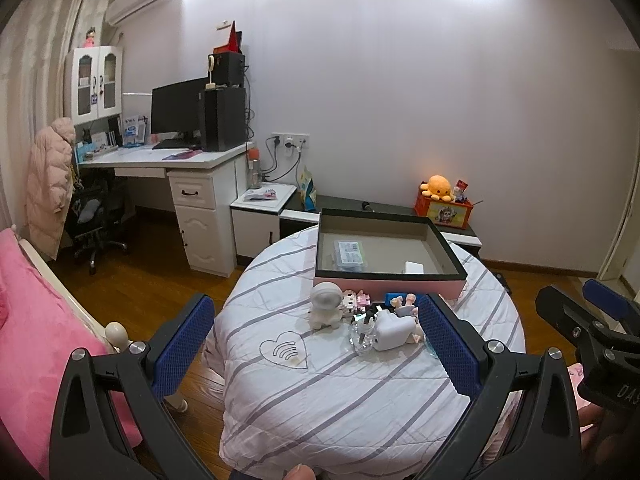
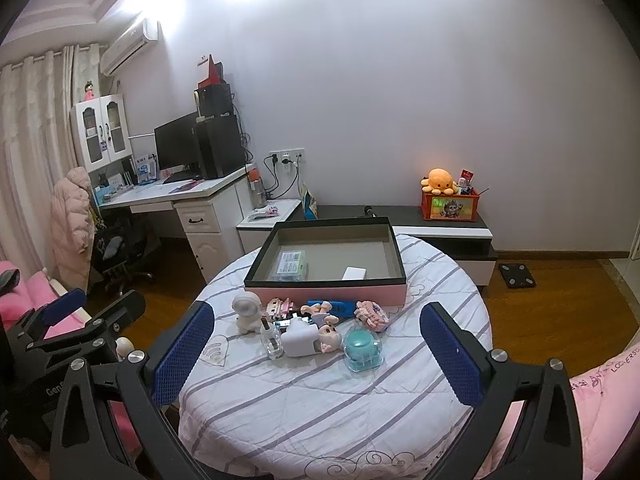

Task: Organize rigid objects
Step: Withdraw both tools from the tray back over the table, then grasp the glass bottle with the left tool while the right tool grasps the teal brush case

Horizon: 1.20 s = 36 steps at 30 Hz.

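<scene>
Right wrist view: right gripper (image 2: 316,354) spread wide, holding nothing, raised over the near half of the round table under a white quilted cloth with grey stripes (image 2: 320,408). Left gripper (image 1: 316,344) likewise spread and empty; it also shows at the left edge of the right view (image 2: 94,322), so the two sit side by side.

Task items lie in a tight cluster ahead of both grippers, between the fingers and the shallow black-rimmed box with pink outer wall (image 2: 326,294) at the far side of the table. Cluster, left to right: white astronaut figurine (image 2: 247,312), small clear glass bottle (image 2: 273,340), white square plug adapter (image 2: 299,340), big-headed doll lying on its side (image 2: 330,336), teal-lidded clear plastic jar (image 2: 363,350). Behind them: pink-and-white brick-built figures (image 2: 280,307), blue rectangular piece (image 2: 336,307).

Key relation: the jar sits right of centre and nearest the right gripper, upright, no long axis; judged the easiest first grasp for that hand. The astronaut lies closer to the left gripper.

Box already holds a labelled clear case (image 2: 294,266) and a white block (image 2: 355,273).

Hard to make out: items in the cluster's back row overlap; whether doll and adapter touch cannot be told.
</scene>
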Motion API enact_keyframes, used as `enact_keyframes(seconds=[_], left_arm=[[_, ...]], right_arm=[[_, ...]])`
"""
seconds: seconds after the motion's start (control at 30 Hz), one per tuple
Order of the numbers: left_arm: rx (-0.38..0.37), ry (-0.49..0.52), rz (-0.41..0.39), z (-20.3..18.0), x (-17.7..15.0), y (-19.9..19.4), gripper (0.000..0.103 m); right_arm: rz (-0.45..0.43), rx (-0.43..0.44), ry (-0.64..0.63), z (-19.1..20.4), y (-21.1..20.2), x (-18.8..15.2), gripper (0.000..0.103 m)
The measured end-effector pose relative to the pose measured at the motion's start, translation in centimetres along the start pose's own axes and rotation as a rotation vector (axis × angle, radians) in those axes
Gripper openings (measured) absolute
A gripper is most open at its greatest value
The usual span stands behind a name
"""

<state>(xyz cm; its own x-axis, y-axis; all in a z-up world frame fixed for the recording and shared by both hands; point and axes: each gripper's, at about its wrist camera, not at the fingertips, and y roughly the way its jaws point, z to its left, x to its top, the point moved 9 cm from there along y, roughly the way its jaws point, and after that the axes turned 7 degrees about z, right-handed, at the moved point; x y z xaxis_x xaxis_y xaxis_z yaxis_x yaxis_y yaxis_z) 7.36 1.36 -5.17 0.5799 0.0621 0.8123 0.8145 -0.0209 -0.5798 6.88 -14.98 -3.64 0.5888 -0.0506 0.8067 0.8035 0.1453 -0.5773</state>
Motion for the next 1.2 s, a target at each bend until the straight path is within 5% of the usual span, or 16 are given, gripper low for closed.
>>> enact_keyframes(seconds=[0.53, 1.2], left_arm=[[0.045, -0.014, 0.143, 2.9, -4.4, 8.0, 0.103], [-0.038, 0.055, 0.277, -2.8, -7.0, 18.9, 0.103]], right_arm=[[0.163, -0.095, 0.040, -5.5, 5.9, -4.0, 0.103], [0.393, -0.107, 0.005, -7.9, 18.5, -8.4, 0.103]])
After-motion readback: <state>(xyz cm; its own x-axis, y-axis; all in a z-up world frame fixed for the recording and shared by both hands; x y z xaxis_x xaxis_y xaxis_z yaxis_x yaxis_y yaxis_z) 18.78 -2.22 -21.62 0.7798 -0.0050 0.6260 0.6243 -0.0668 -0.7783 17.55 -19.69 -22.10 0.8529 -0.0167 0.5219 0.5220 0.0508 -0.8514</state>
